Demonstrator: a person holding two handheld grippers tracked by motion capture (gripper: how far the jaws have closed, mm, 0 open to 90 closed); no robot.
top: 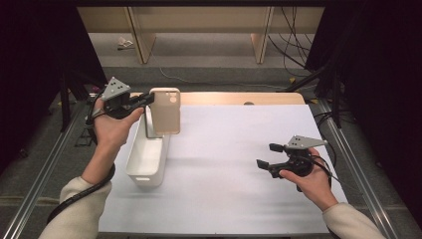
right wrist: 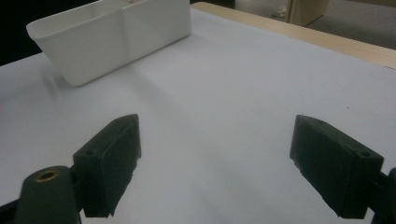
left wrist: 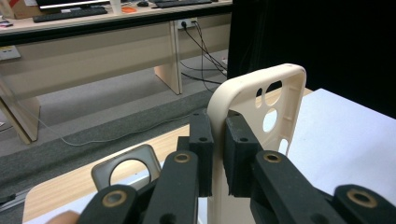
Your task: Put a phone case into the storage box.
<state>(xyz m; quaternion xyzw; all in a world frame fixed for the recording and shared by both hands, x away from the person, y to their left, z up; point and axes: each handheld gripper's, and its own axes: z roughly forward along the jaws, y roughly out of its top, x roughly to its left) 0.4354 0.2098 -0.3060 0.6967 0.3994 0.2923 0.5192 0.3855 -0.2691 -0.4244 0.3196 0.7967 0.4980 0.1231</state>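
L hand (top: 112, 127) raised, left gripper (top: 148, 99) clamped on beige plastic phone case (top: 165, 110) | above white plastic bin (top: 147, 158) | right gripper (top: 268, 155) jaws wide, empty, over white table sheet (top: 224, 164)

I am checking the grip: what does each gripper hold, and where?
Left gripper pinches the beige plastic phone case by its side edge; right gripper holds nothing.

Hand-held gripper (right wrist: 217, 163), jaws wide apart, faces white bin (right wrist: 116, 37).

a white worktop (top: 234, 164) with a bare wooden strip along its far edge; a long white rectangular bin (top: 147, 159) sits on its left side.
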